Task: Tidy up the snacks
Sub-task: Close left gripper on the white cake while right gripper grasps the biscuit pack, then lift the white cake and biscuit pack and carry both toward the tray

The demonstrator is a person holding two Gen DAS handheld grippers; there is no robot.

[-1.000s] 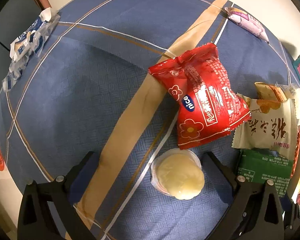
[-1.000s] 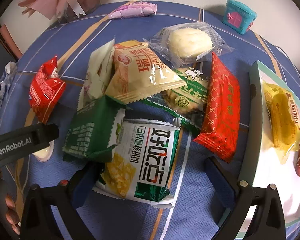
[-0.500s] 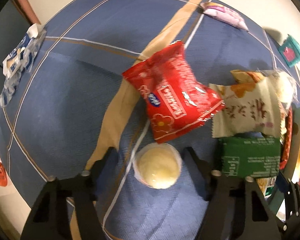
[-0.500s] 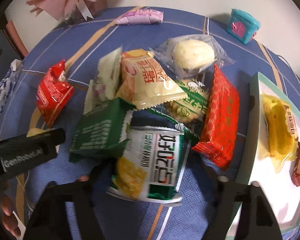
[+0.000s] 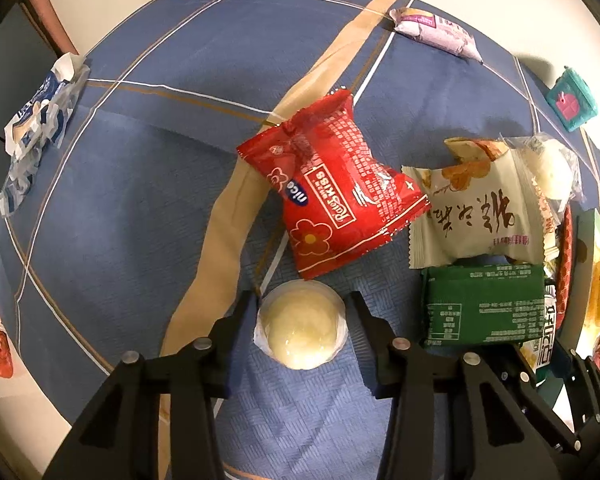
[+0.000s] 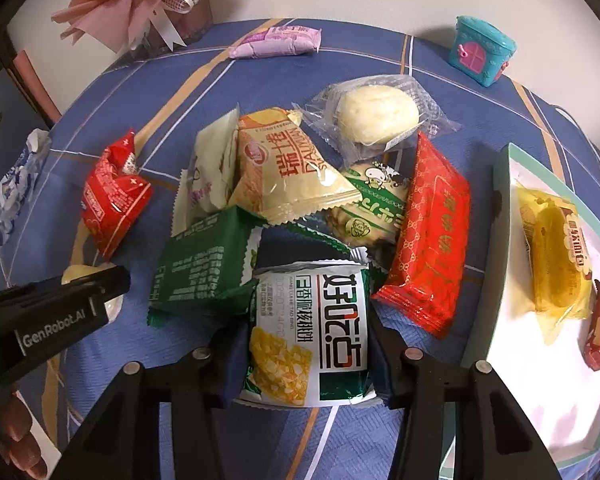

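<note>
Left gripper (image 5: pixel 302 320): fingers against pale pudding cup (image 5: pixel 301 325); squeeze gently. Right gripper (image 6: pixel 306 348): fingers pinching corn-print packet (image 6: pixel 306 330); lift straight.

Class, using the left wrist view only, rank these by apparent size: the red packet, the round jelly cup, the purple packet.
1. red packet
2. round jelly cup, though nearness to the camera inflates it
3. purple packet, farthest away, so its true size is unsure
</note>
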